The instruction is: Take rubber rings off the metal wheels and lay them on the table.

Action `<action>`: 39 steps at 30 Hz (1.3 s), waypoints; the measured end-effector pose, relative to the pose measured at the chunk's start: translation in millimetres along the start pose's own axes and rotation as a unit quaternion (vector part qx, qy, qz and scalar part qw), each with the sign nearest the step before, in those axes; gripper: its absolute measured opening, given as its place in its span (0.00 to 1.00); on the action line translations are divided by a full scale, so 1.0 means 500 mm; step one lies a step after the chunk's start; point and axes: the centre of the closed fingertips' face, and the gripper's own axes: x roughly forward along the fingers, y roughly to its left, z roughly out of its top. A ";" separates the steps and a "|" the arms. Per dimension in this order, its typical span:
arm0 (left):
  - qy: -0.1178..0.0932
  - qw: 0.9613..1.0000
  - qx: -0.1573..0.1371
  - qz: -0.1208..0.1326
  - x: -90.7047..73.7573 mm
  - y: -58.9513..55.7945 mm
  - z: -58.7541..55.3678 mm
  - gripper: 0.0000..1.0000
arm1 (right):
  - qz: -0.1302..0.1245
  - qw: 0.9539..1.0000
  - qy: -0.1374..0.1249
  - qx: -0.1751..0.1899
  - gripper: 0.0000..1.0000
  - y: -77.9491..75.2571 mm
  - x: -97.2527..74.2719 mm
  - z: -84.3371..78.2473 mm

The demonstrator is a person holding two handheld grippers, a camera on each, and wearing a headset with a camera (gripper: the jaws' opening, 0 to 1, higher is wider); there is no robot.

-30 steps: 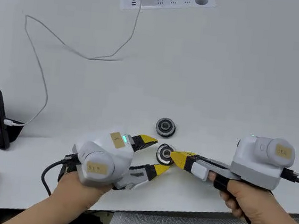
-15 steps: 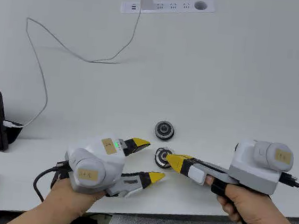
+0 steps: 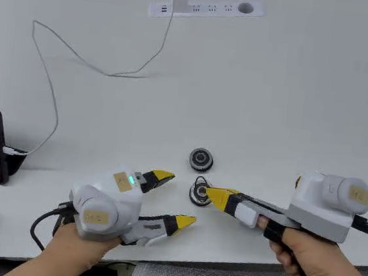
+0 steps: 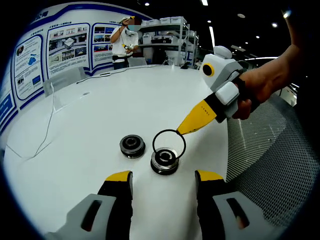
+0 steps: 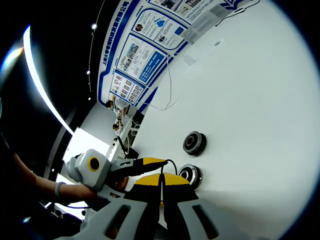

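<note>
The thin black rubber ring [image 4: 154,142] stands as a loop right over the nearer metal wheel [image 4: 165,161]. Its lower arc runs into the wheel's top, so I can't tell whether it has come fully free. The right claw [image 4: 181,132] is squeezed to a point, pinching the ring's upper edge. The second wheel [image 4: 132,145] sits just beside the first on the white table [image 4: 100,100]; whether it wears a ring is too small to make out. The left claw [image 4: 165,179] gapes wide and empty, just short of the nearer wheel.
</note>
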 end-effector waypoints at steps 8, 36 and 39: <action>-0.003 1.000 -0.003 0.004 -0.005 0.002 -0.002 0.54 | -0.018 1.000 -0.022 0.009 0.02 -0.027 -0.036 0.021; -0.001 1.000 -0.014 0.008 -0.009 0.007 -0.008 0.53 | -0.096 0.994 -0.046 0.030 0.02 -0.136 -0.076 0.047; -0.003 1.000 -0.016 0.008 -0.008 0.008 -0.006 0.53 | -0.105 0.993 -0.044 0.020 0.02 -0.143 -0.079 0.048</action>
